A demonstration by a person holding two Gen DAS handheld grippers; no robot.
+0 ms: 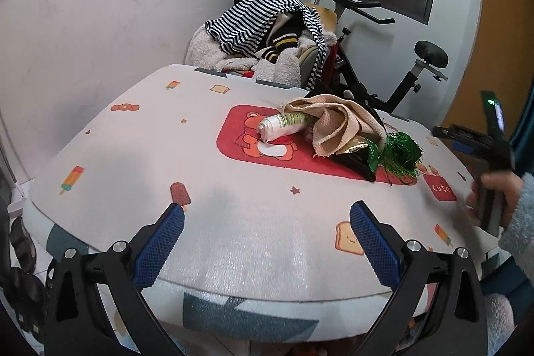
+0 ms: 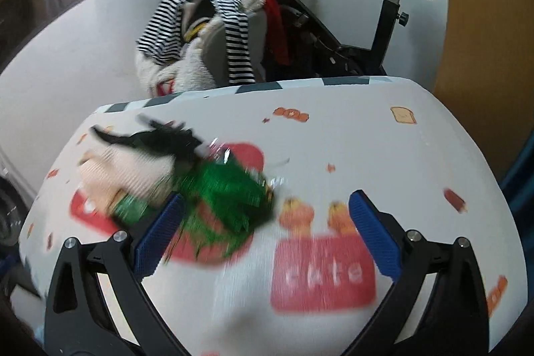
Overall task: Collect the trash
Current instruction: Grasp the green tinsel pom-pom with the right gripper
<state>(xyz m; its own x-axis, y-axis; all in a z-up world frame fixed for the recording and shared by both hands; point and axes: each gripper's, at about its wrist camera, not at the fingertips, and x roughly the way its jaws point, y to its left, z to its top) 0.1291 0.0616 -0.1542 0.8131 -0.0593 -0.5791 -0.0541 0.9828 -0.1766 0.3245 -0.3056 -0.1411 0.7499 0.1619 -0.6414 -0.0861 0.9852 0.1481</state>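
Green tinsel (image 2: 227, 196) beside beige cloth (image 1: 337, 122) on table (image 1: 133, 162) | left gripper (image 1: 267, 242) spread, empty | right gripper (image 2: 267, 236) spread, empty

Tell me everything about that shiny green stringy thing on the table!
The shiny green tinsel tuft is a bunch of thin glittery strands that look like foil, fanned out loosely. It lies on the red bear patch of the printed tablecloth, against a beige waffle-weave cloth and something black. Neither claw touches it.
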